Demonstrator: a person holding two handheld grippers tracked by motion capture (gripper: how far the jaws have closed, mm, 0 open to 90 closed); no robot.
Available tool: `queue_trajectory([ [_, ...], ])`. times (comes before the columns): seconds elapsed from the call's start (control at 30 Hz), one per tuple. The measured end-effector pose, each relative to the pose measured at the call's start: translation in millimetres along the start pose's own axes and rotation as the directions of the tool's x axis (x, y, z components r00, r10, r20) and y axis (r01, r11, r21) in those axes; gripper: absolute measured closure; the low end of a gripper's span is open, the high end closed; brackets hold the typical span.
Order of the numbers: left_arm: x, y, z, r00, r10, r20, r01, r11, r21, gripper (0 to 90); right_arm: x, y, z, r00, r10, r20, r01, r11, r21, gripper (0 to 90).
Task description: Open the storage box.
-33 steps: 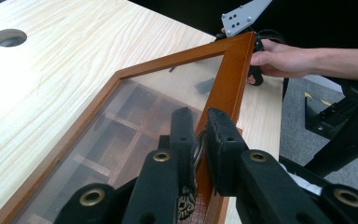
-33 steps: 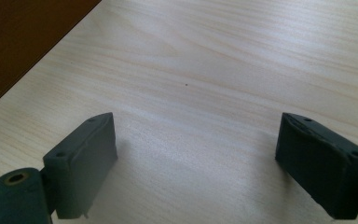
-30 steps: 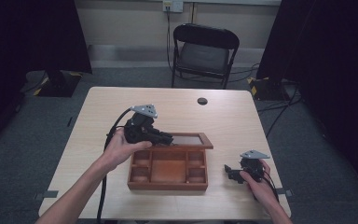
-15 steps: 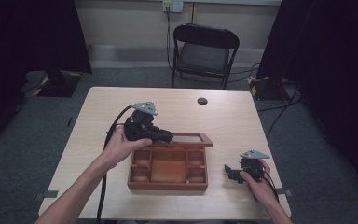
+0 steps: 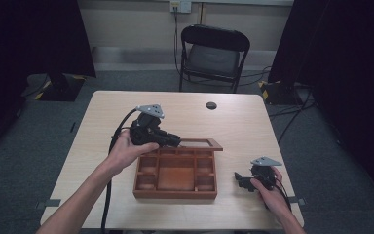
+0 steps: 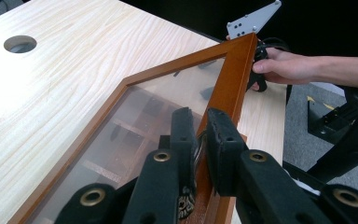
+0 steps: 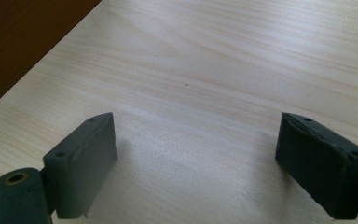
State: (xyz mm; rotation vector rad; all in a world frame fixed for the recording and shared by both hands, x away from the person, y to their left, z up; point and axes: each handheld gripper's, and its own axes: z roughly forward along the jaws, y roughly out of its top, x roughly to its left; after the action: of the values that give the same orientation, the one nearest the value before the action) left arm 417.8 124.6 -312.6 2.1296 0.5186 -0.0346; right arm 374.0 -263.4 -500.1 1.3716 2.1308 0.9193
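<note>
Little is changed over the last second: lid (image 6: 228,84) is kept clamped by left gripper (image 6: 200,140), raised above wooden box (image 5: 176,171) mid-tabletop (image 5: 253,122). Right gripper (image 7: 196,154) is rested open, idle. Opening is judged paused.

The table (image 5: 253,131) is seen from above, facing forward. The glass lid (image 6: 135,116) is viewed closely along the left jaws; bare tabletop is shared by all views.

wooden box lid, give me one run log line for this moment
left gripper: shut on glass-paned wooden lid | lid: raised over compartmented wooden box | right gripper: open, on table
</note>
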Motion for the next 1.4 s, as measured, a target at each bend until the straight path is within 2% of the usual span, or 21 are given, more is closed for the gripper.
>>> queue_trajectory([
  [0.93,7.7,8.8,-3.9,0.9998,-0.016,-0.015,0.015,0.9996,-0.024,82.2,0.0,0.0,0.0,1.0000,0.000,-0.001,0.000,1.000,0.000,11.4],
  [1.4,9.5,12.3,-6.0,0.9997,-0.008,-0.024,0.008,0.9998,-0.017,82.6,0.0,0.0,0.0,1.0000,0.000,-0.001,0.000,1.000,0.000,11.5],
])
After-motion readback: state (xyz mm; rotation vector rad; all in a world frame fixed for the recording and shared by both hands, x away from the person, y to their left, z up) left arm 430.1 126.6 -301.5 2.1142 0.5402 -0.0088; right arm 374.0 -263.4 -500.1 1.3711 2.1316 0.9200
